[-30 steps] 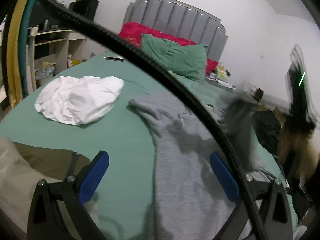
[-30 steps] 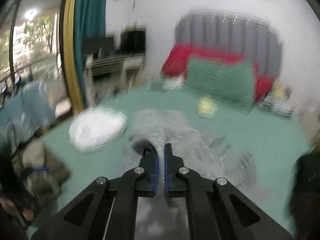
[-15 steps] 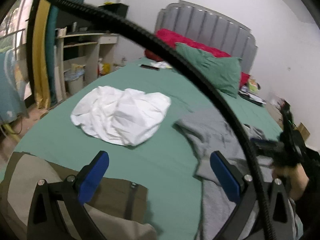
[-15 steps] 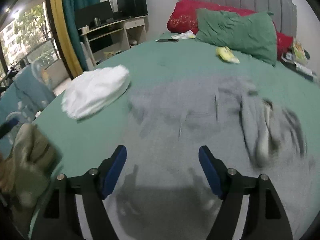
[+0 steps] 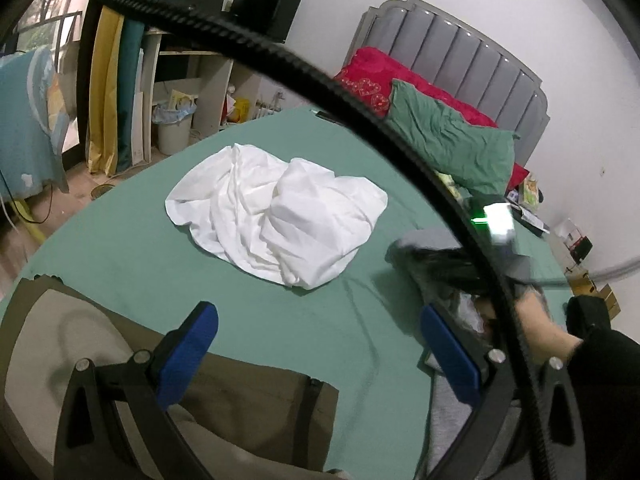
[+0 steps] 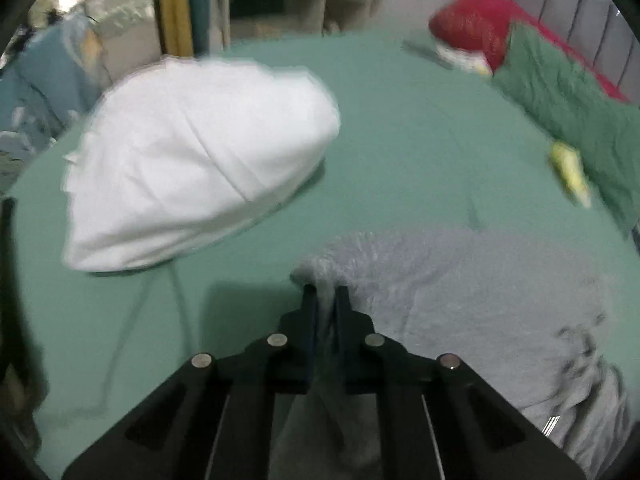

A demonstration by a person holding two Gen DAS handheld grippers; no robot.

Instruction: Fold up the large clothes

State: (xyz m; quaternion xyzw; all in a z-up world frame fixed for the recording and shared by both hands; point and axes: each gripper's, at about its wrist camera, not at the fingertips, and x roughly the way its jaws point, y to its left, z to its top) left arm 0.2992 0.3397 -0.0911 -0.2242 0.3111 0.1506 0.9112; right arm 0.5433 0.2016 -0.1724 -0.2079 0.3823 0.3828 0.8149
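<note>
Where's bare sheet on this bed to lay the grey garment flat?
Bare green sheet runs between the white pile, the green pillow and the grey garment. A smaller bare strip lies between the white pile and the olive garment. The near-left corner is crowded.

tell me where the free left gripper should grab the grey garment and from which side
Best guess: the grey garment's near edge, beside the fold the right gripper is already shut on. That edge lies thin and flat on the green sheet, so one finger could slide under. The left gripper is open with the cloth at its right fingertip, so come in low from the left, away from the white bundle.
</note>
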